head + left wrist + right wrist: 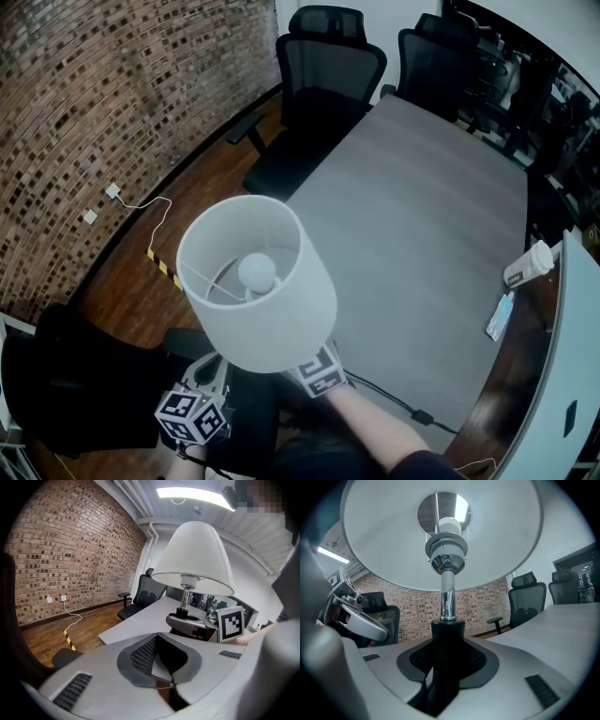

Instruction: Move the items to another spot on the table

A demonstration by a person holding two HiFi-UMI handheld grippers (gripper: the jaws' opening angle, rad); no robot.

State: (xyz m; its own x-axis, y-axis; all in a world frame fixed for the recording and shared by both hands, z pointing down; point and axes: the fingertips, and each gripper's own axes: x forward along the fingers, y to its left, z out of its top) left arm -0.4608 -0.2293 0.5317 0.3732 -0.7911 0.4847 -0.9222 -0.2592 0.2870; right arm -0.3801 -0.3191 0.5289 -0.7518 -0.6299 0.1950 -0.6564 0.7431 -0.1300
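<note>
Grey table (422, 206) bears cup (528, 263), packet (500, 317), cable (394, 398)

– What does the person wear?
– A dark sleeve (424, 463) shows on the right arm.
– And the tools?
– The left gripper (171, 682) and right gripper (440, 686) have pale grey shells, dark grey meshed pads (143, 654) and black ribbed slots (72, 691). Each carries a white cube (192, 417) with black square markers.
</note>
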